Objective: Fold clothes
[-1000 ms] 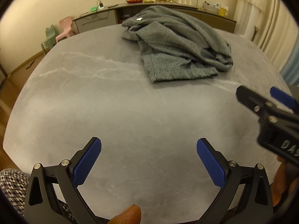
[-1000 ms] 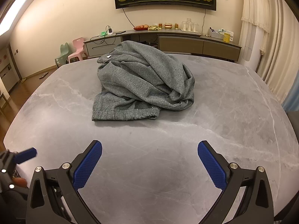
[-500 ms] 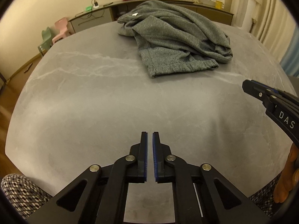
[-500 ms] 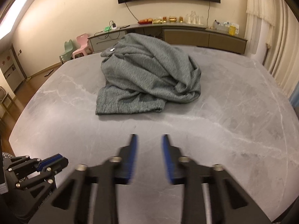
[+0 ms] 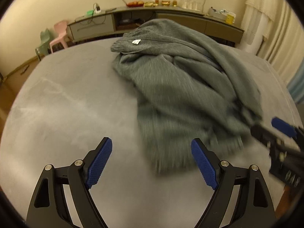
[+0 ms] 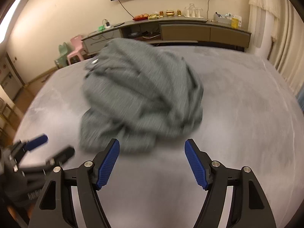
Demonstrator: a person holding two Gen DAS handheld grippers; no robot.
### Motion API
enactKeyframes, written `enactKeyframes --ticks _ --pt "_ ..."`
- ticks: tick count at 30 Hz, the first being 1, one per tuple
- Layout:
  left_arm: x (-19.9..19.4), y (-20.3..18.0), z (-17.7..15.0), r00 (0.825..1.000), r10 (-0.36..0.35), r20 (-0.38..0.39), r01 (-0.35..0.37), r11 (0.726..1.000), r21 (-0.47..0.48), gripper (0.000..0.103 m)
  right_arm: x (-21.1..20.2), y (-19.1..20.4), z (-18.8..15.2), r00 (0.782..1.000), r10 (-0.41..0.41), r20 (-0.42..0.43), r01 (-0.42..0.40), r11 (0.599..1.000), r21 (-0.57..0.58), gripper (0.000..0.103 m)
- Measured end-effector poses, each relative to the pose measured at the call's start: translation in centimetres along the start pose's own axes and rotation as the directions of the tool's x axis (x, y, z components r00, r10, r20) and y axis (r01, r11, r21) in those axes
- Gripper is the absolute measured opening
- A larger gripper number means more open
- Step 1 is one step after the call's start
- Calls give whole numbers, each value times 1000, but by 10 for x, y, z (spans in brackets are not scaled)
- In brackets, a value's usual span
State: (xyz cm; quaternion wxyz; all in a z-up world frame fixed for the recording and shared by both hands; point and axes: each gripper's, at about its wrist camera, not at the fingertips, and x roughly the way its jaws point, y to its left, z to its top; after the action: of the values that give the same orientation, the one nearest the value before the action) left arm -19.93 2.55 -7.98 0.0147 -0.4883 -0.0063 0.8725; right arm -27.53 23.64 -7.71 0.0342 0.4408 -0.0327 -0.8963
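Observation:
A crumpled grey garment (image 5: 180, 87) lies in a heap on the grey marble table (image 5: 66, 104), with a small white label (image 5: 136, 41) near its far end. It also shows in the right wrist view (image 6: 144, 98), blurred by motion. My left gripper (image 5: 153, 163) is open and empty, just short of the garment's near hem. My right gripper (image 6: 152, 161) is open and empty, close to the garment's near edge. The right gripper also appears at the right of the left wrist view (image 5: 275, 138); the left gripper appears at the lower left of the right wrist view (image 6: 47, 148).
A long low sideboard (image 6: 171, 30) with dishes and glasses stands against the far wall. Small pink and green chairs (image 6: 74, 51) stand beyond the table's far left edge. Curtains (image 6: 281, 38) hang at the right. Bare table surface (image 6: 247, 114) lies right of the garment.
Both grippers were shut half a second ago and are now open. Both have moved forward toward the garment, which now looks much closer.

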Motion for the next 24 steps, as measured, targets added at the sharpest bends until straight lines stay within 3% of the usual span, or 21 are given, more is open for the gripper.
enactKeyframes --ticks 3,4,5,6,7,8,9,10,11,13,14,15,16,17,18,19,20,22,24 --pt "41 -6 31 998 -50 -36 49 998 -31 84 46 -5 22 999 -34 -25 33 998 -45 78" --pt "53 -8 41 996 -77 -38 77 997 -22 51 58 -8 24 999 -25 -36 24 998 -50 62" --pt "60 -10 51 993 -108 -47 108 994 1 9 66 -13 26 999 -14 -45 13 999 -36 24" --pt "59 -9 60 992 -115 -49 115 993 6 5 73 -20 29 999 -3 -53 2 1000 -19 16" --pt "44 -3 69 992 -125 2 125 992 2 5 69 -26 34 998 35 -57 -34 999 14 10" --pt "25 3 79 988 -137 69 138 990 1 5 64 -33 39 995 77 -58 -74 996 48 8" --pt "-12 11 88 972 -160 173 162 987 6 4 42 -42 48 992 122 -9 -121 988 97 8" --pt "-53 20 93 943 -193 271 199 980 4 4 17 -47 57 984 171 44 -175 977 119 8" --pt "-99 33 92 900 -225 372 241 971 5 4 -8 -49 64 970 225 91 -235 964 124 8" --pt "-180 68 76 807 -217 549 259 966 2 4 -71 -43 71 905 381 191 -397 916 57 8" --pt "-212 87 68 768 -205 606 266 964 -10 4 -82 -36 66 899 391 199 -401 916 11 8" --pt "-214 107 64 789 -186 586 262 964 -47 4 -92 -30 60 895 397 204 -398 917 -35 8" --pt "-194 118 63 845 -175 506 245 967 -74 5 -102 -23 54 891 403 209 -394 915 -81 9" --pt "-154 125 56 919 -170 356 216 972 -94 5 -90 -20 47 914 369 171 -359 929 -84 11" --pt "-114 132 50 968 -161 195 184 977 -109 5 -74 -18 42 933 338 121 -332 941 -70 13" --pt "-78 139 42 988 -144 58 150 981 -120 6 -53 -16 36 952 303 51 -301 952 -46 15" --pt "-57 144 28 993 -118 0 117 985 -129 7 -31 -14 30 963 268 -24 -268 963 -23 16" --pt "-30 154 4 991 -120 -58 111 984 -139 8 -13 -8 22 970 228 -84 -230 973 -24 19" --pt "-18 163 -9 984 -168 -65 154 972 -179 26 -8 -2 17 978 190 -91 -194 980 -43 32"
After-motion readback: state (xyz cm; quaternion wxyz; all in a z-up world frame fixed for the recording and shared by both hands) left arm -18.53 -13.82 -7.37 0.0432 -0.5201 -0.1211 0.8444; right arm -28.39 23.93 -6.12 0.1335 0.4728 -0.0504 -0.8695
